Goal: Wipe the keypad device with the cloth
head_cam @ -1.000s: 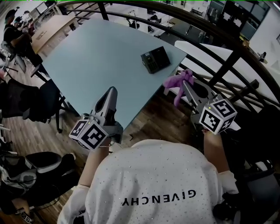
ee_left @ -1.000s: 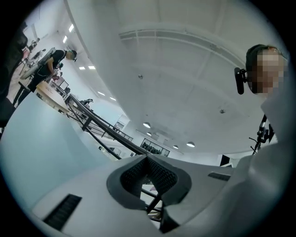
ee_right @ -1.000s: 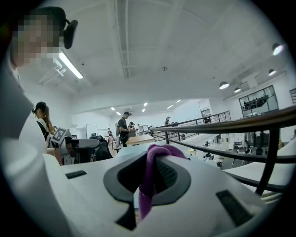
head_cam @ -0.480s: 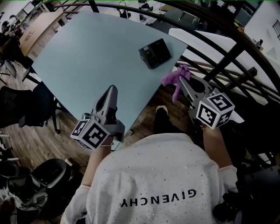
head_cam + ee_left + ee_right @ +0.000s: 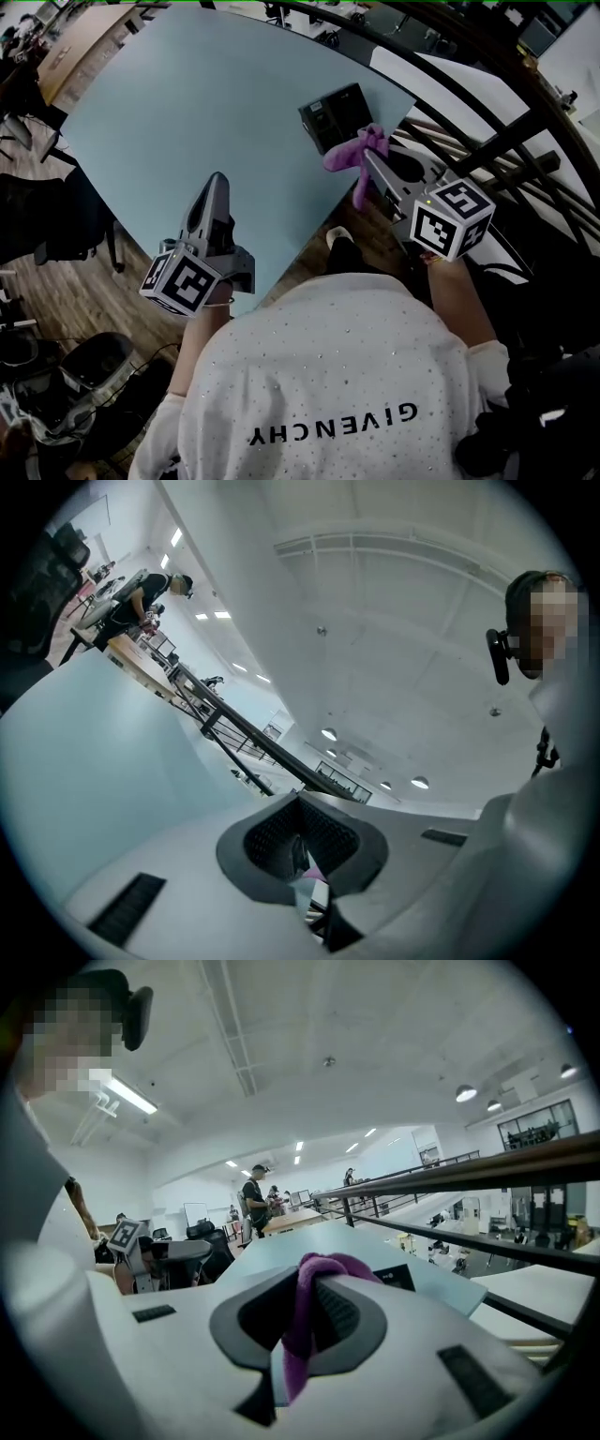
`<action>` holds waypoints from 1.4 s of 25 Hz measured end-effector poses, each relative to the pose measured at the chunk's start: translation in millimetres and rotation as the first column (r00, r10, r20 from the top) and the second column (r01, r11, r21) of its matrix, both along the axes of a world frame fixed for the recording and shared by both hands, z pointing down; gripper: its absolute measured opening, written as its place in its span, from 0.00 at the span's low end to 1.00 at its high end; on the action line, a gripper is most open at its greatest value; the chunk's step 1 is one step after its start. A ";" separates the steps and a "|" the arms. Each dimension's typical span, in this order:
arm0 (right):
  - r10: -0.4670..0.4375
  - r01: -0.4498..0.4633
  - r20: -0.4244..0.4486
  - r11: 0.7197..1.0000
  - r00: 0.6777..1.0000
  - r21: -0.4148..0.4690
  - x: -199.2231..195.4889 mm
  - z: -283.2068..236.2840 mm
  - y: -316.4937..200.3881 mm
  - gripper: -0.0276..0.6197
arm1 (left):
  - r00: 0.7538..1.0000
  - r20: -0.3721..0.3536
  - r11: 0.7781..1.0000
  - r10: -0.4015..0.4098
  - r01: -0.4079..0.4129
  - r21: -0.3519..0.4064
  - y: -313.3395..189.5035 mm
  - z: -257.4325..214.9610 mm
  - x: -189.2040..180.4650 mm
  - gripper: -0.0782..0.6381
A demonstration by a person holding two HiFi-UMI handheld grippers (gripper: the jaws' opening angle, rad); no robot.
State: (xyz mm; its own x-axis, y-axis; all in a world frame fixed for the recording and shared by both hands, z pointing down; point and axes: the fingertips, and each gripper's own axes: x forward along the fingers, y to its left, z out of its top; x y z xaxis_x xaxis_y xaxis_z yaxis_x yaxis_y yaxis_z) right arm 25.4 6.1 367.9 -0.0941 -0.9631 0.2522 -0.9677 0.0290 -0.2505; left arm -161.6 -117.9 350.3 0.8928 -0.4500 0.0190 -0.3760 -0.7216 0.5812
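Note:
The black keypad device point(image 5: 336, 115) lies near the right corner of the pale blue table point(image 5: 187, 122). My right gripper point(image 5: 367, 156) is shut on a purple cloth point(image 5: 352, 157), which hangs at the table's right edge just below the device. In the right gripper view the cloth point(image 5: 306, 1321) is pinched between the jaws, and the device point(image 5: 398, 1276) shows just beyond them. My left gripper point(image 5: 217, 180) hovers over the table's near edge, shut and empty, well left of the device. The left gripper point(image 5: 302, 850) points upward at the ceiling in its own view.
A black metal railing point(image 5: 487, 103) runs along the right, past the table corner. Office chairs point(image 5: 47, 220) stand left of the table. People point(image 5: 253, 1199) work at desks in the distance. The person's white shirt point(image 5: 319, 394) fills the bottom of the head view.
The right gripper has carried the purple cloth left and forward, from beside the table to the edge right by the device. The left gripper shifted slightly left.

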 end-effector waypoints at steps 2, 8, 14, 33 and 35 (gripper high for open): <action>-0.035 0.035 0.014 0.999 0.999 -0.022 10.3 8.3 -14.6 0.08 | 0.998 -0.017 0.999 -0.052 0.052 -0.017 -14.0 4.3 7.0 0.11; -0.177 0.180 0.059 0.982 0.982 -0.056 37.8 33.1 -68.2 0.08 | 0.987 0.026 0.986 -0.155 0.157 -0.065 -49.6 31.1 44.6 0.11; -0.402 0.408 0.085 0.912 0.912 -0.054 46.2 57.2 -116.7 0.08 | 0.964 0.130 0.971 -0.231 0.238 -0.038 -77.5 64.4 94.8 0.11; -0.585 0.599 0.188 0.801 0.789 -0.016 52.3 96.8 -199.6 0.08 | 0.923 0.320 0.953 -0.216 0.271 -0.138 -126.0 122.2 159.8 0.11; -0.571 0.586 0.214 0.810 0.793 -0.009 61.6 96.7 -199.3 0.08 | 0.919 0.326 0.949 -0.219 0.278 -0.146 -127.2 125.2 161.6 0.11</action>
State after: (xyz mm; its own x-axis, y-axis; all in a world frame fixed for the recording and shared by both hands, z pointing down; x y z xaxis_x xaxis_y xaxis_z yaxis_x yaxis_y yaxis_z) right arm 87.0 -193.3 464.6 -0.6812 -0.6933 0.2350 -0.7080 0.5423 -0.4524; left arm 0.0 -245.1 475.5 0.6904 -0.6187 0.3749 -0.7081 -0.4716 0.5256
